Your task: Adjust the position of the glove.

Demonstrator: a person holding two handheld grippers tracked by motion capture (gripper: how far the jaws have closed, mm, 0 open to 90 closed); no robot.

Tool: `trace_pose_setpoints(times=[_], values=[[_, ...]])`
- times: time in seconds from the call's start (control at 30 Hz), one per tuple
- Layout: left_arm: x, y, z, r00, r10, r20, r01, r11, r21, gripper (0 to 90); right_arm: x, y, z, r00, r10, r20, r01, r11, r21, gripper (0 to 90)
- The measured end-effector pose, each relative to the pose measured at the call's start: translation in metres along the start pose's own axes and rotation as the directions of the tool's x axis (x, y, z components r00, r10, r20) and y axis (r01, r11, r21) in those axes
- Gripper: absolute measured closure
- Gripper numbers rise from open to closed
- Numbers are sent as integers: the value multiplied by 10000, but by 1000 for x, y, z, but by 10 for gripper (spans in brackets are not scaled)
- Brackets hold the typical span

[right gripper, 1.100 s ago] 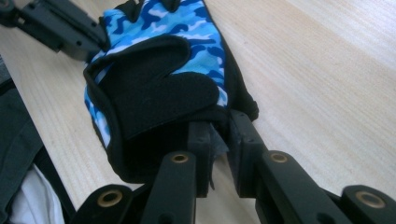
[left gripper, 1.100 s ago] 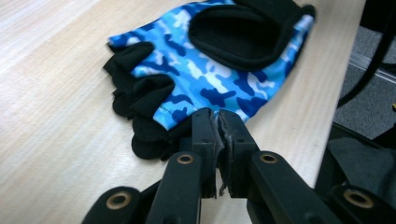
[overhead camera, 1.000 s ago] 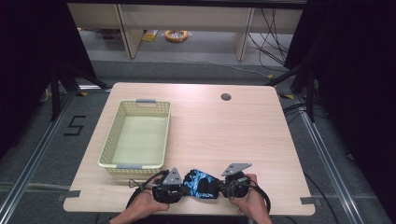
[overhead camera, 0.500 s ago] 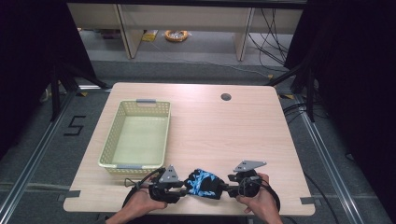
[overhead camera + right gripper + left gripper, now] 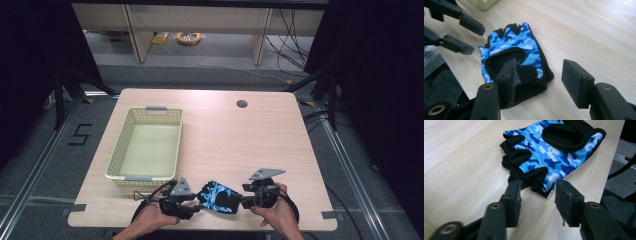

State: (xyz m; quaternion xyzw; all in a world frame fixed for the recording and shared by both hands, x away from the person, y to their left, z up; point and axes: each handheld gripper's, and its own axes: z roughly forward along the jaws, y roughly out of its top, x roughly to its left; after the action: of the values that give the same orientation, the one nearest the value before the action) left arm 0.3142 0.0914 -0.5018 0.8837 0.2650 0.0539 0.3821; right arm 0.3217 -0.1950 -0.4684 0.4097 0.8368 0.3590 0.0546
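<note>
Now the glove [image 5: 218, 196] lies flat on the counter [image 5: 240, 140], near its front edge, between both claws. The left claw [image 5: 537, 192] and right claw [image 5: 540, 76] have just been opening, and neither one pinches it. A basket [image 5: 116, 155] sits close by, so the glove may go there next. Dark room, grey floor

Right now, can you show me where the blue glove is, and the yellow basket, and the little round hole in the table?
Glove [image 5: 218, 196], high view: its blue camouflage back.
Basket [image 5: 144, 178], high view: its near rim.
Hole [image 5: 242, 104], high view: its dark middle.
</note>
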Motion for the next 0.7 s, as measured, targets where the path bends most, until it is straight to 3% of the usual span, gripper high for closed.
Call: trace_pose_setpoints(times=[0.03,0.13,0.17,0.2,0.23,0.27,0.33,0.37,0.4,0.47,0.5,0.53,0.63,0.67,0.7], values=[[-1,-1,1,9997,-224,43,224,9997,-28,499,0,0,2,10000,69,57,-69,10000,31,462],[-5,-1,4,10000,-27,-86,27,10000,51,445,0,1,11,9987,483,150,-491,9973,541,452],[-5,-1,5,9999,14,-149,-12,10000,78,427,-1,0,16,9983,559,154,-565,9975,427,447],[-7,-1,9,10000,0,-92,1,9999,110,411,-2,0,15,9985,544,74,-548,9954,788,437],[-8,-1,10,10000,-1,-45,1,9998,185,396,-2,-1,21,9965,829,-57,-822,9937,758,433],[-8,-1,12,9998,178,-82,-177,9996,217,387,-3,-2,22,9972,743,-41,-737,9936,861,430],[-11,-1,15,9998,108,-165,-105,9998,186,373,-5,-3,27,9984,511,-235,-487,9945,928,425],[-10,0,15,9992,355,-206,-349,9990,295,375,-5,-4,29,9967,761,-264,-729,9915,1078,422],[-12,0,16,9993,254,-258,-249,9994,232,380,-6,-4,30,9970,711,-298,-677,9924,1023,423],[-14,0,18,9978,478,-455,-467,9986,231,395,-8,-5,31,9953,877,-403,-831,9911,1042,434],[-14,0,17,9957,783,-493,-771,9967,254,407,-9,-6,31,9945,959,-424,-909,9901,1065,452],[-15,0,18,9971,580,-486,-569,9981,225,418,-10,-6,31,9939,970,-517,-909,9899,1087,459],[-16,0,17,9971,569,-500,-562,9983,148,484,-12,-6,31,9924,905,-831,-803,9897,1182,489],[-16,0,17,9970,602,-478,-597,9981,123,518,-11,-7,31,9924,883,-855,-786,9908,1106,503],[-15,1,17,9947,911,-471,-906,9958,139,556,-11,-7,31,9924,921,-820,-835,9912,1032,514]])
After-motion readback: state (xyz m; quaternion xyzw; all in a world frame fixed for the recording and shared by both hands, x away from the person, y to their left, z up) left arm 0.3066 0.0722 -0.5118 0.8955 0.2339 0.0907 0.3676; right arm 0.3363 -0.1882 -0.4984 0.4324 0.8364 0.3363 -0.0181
